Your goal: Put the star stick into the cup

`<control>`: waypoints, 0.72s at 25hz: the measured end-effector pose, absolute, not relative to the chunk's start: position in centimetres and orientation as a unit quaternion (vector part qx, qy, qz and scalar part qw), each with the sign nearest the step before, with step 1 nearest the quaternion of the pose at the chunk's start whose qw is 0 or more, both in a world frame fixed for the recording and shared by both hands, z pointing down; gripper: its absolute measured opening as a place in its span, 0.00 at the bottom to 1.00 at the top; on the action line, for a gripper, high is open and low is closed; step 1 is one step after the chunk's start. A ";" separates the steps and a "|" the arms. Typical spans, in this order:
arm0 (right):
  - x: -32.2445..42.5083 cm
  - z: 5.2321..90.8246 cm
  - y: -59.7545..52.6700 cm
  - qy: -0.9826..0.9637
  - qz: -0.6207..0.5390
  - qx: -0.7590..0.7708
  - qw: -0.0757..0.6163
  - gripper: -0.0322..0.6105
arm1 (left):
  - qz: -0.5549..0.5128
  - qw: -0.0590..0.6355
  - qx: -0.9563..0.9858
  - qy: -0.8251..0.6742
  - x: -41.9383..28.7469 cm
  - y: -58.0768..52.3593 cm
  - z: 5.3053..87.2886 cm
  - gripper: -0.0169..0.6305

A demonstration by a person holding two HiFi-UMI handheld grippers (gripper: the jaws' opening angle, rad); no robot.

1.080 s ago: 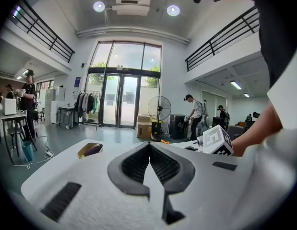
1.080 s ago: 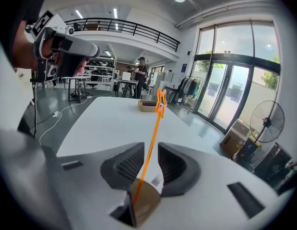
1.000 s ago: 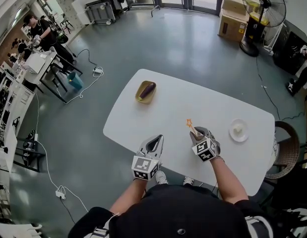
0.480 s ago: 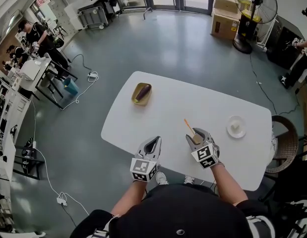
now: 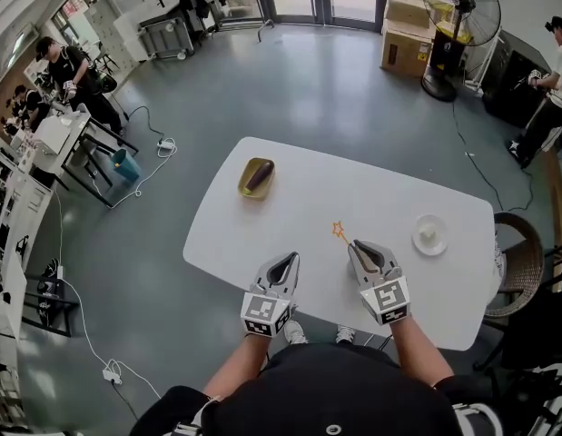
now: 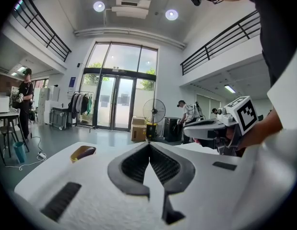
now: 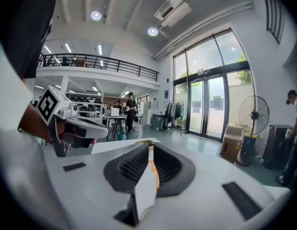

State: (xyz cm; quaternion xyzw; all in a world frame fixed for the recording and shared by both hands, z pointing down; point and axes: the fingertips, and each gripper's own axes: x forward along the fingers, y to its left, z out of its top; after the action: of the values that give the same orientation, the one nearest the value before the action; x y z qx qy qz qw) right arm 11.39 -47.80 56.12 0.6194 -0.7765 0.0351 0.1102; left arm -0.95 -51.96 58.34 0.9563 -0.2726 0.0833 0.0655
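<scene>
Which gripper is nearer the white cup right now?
Right. The right gripper, jaws closing on the star stick, sits left of the cup; the left gripper is farther left, shut, empty.

Head view looks steeply down; both gripper views skim the shared table [image 5: 299,189]

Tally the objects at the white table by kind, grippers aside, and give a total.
Star stick: 1
White cup: 1
Yellow dish: 1
Eggplant: 1
Total: 4
</scene>
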 end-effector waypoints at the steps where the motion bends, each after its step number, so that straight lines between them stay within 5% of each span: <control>1: 11.6 55.3 -47.6 -0.772 0.026 0.627 0.099 0.08 | 0.084 0.065 0.957 -0.271 -0.8 -51.9 58.4 0.04; 18: 12.8 50.5 -45.8 -0.726 -0.033 0.684 0.061 0.05 | 0.079 0.057 0.961 -0.258 -0.1 -51.2 57.9 0.04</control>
State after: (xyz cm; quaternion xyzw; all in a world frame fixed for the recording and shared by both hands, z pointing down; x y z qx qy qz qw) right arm 12.83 -45.76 50.54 0.6838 -0.7264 -0.0331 0.0607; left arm -0.14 -51.20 57.91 0.9613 -0.2579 0.0787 0.0573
